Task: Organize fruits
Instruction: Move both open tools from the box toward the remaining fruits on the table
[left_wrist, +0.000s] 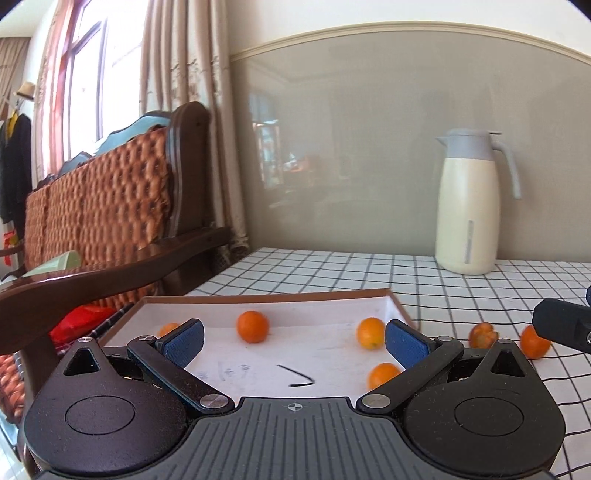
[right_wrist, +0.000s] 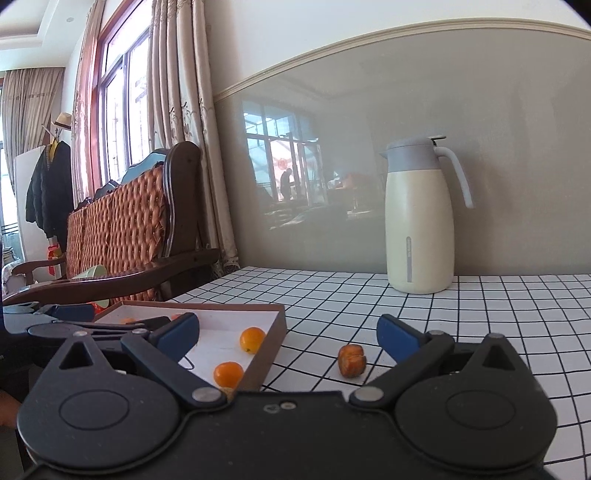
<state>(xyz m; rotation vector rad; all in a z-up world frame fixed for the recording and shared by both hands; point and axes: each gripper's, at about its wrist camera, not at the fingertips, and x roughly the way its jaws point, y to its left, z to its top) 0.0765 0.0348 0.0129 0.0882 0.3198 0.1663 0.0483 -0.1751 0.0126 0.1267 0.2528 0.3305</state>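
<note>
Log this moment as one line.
left tool: open over tray | right tool: open, empty | tray: four oranges | on cloth: peeled fruit, one orange

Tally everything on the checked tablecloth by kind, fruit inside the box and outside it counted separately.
Oranges in the box: 4
Oranges on the cloth: 1
Brownish split fruit on the cloth: 1
Boxes: 1
Thermos jugs: 1
Total: 8
</note>
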